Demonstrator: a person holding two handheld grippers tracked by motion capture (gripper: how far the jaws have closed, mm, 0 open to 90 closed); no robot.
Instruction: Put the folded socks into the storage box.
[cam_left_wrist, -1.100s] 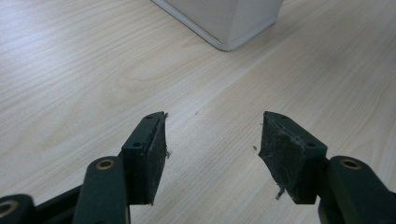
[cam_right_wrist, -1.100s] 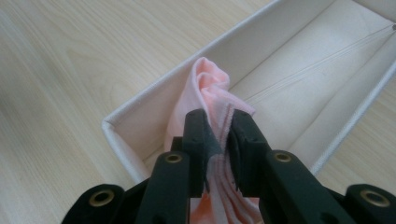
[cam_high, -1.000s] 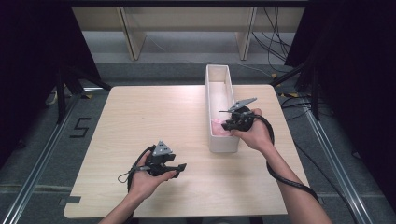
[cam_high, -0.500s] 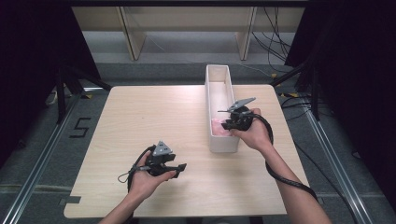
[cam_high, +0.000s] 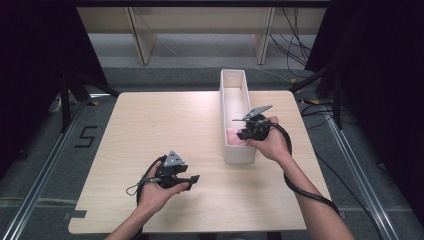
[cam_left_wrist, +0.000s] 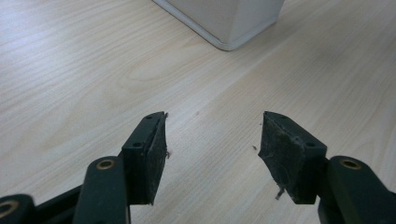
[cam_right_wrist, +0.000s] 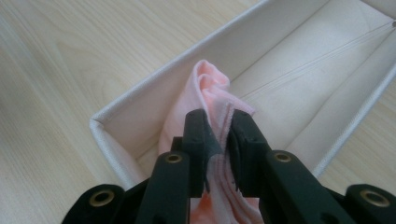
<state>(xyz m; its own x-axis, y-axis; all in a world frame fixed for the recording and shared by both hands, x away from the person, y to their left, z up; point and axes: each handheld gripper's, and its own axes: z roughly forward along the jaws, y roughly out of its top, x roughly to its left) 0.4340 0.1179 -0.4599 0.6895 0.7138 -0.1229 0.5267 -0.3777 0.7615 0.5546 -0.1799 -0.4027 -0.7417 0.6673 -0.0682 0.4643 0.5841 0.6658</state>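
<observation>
Pale wooden desk (cam_high: 150, 125): right gripper (cam_right_wrist: 218, 140) pinches pink cloth (cam_right_wrist: 205, 93) inside the white bin's (cam_high: 223, 100) near end. Placement step underway; release likely next. Left gripper (cam_left_wrist: 212, 140) spread, idle.

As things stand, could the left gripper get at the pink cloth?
Probably not without moving. The left gripper sits open over bare table, apart from the white bin, and the right gripper is already clamped on the pink cloth inside it.
</observation>
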